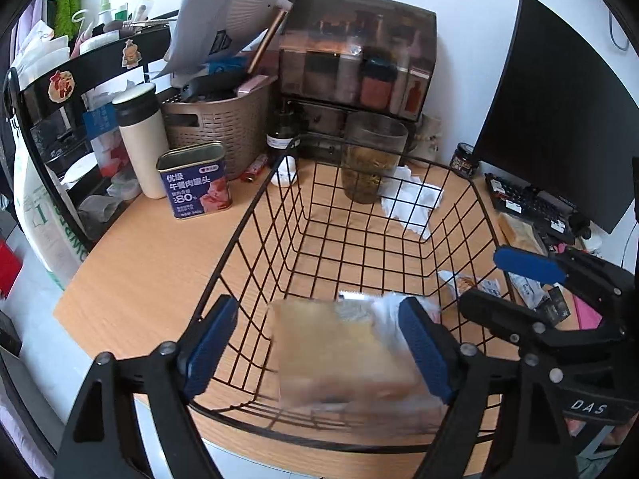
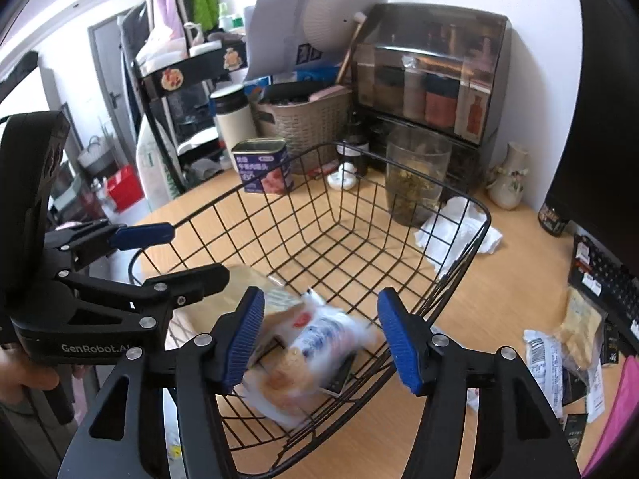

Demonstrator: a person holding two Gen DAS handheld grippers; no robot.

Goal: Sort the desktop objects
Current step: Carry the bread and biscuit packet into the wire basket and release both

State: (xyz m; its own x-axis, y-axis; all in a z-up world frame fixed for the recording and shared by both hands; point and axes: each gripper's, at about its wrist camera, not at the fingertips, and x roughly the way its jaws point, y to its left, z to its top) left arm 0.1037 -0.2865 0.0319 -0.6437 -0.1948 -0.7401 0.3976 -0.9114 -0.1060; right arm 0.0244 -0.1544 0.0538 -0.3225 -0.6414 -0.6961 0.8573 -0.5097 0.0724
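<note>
Firstly, left wrist view: left gripper [image 1: 319, 349], jaws spread wide, poised over the near end of a black wire basket [image 1: 255, 215] on a wooden desk [image 1: 139, 279]. Between the blue pads [image 1: 211, 347] sits a blurred tan bread packet [image 1: 343, 351] inside the basket; the right pad lies close against its clear wrapper, though contact cannot be told through the blur. Right gripper [image 1: 511, 279] at the basket's right rim, fingers parted. Beyond the basket: glass jar [image 1: 373, 159] of dried contents, crumpled white tissue [image 1: 415, 199], blue luncheon-meat tin [image 1: 193, 179], cream flask [image 1: 139, 139], brown woven basket [image 1: 223, 123], smoked cosmetics case [image 1: 355, 52], dark monitor [image 1: 559, 111], keyboard [image 1: 531, 199] with another bread packet [image 1: 519, 231] beside it. Right wrist view: right gripper [image 2: 319, 337], jaws wide apart, above the same wire basket [image 2: 459, 239]. Below and between the pads [image 2: 399, 339] lies a blurred white-and-blue snack packet [image 2: 323, 335], loose in the basket and untouched by either pad, partly over the bread packet [image 2: 255, 283]. Left gripper [image 2: 179, 251] enters from the left, jaws parted, held by a hand [image 2: 24, 375]. Also listed: tin [image 2: 263, 165], jar [image 2: 415, 175], tissue [image 2: 459, 231], small ceramic vase [image 2: 507, 175], scattered wrappers [image 2: 559, 351] on the desk at right.
</note>
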